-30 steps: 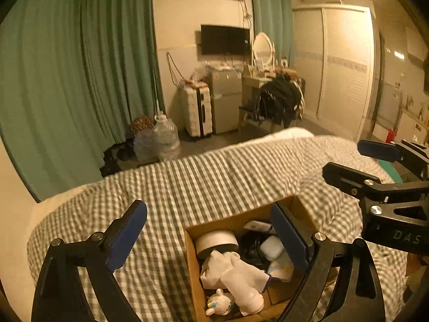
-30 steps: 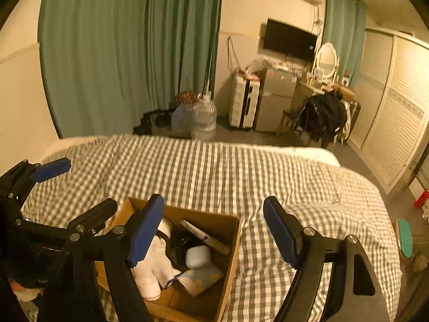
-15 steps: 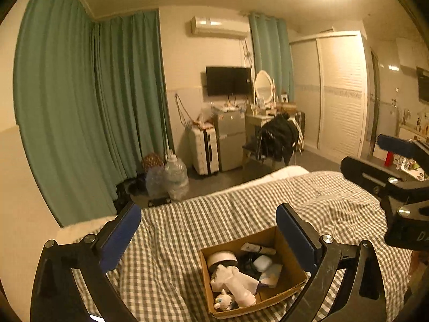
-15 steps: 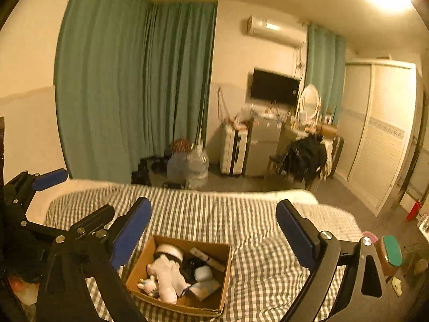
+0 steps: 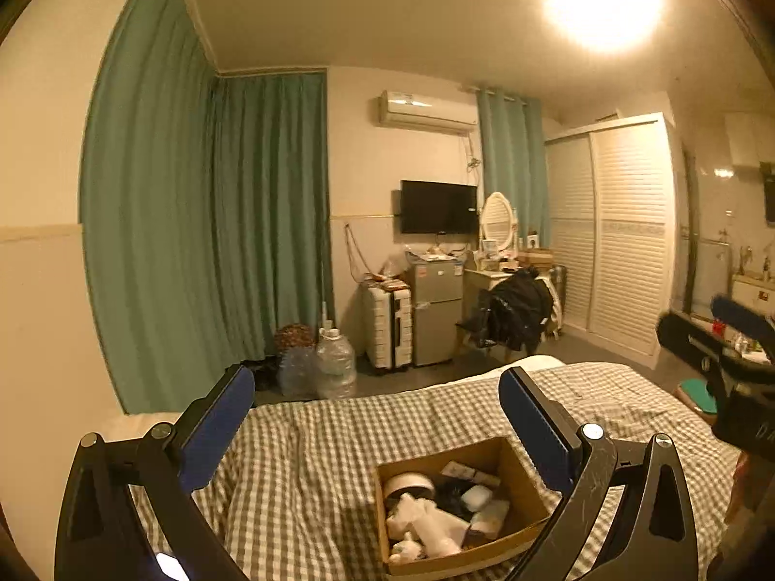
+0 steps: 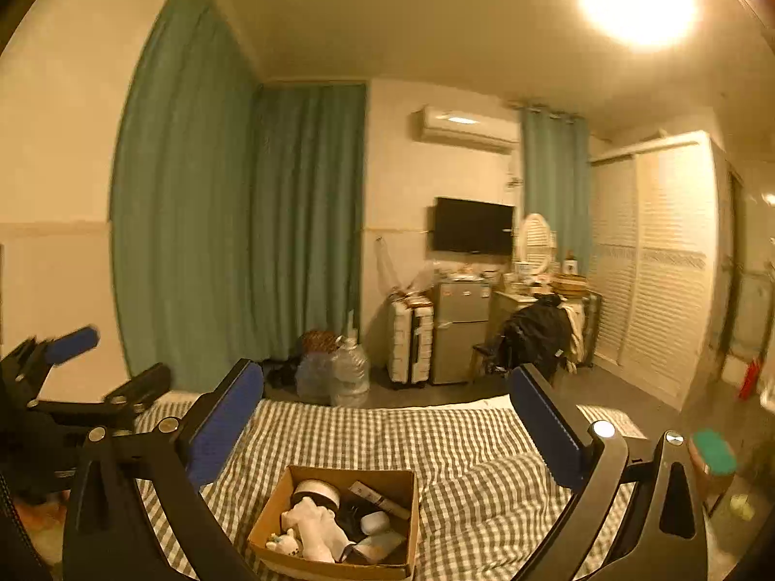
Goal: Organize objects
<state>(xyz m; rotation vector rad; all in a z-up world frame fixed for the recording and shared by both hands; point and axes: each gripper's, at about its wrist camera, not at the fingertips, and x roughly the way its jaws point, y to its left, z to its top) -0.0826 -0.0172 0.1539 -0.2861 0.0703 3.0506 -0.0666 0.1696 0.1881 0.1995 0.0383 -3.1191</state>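
Note:
An open cardboard box sits on the grey checked bed cover. Inside lie a white plush toy, a round white container, a small white case and a tube. My left gripper hangs open above and behind the box, with nothing between its blue pads. My right gripper is also well above the box; its jaws are opening and hold nothing. Each gripper shows at the edge of the other's view: the right gripper and the left gripper.
Beyond the bed stand water jugs, a white suitcase, a small fridge, a chair with a black jacket, a dressing table and a louvred wardrobe. Green curtains cover the left wall. A green-topped stool stands right of the bed.
Both grippers have risen and drawn back from the box, which now looks smaller and lower. Both views have tilted up toward the ceiling. The right jaws have widened.

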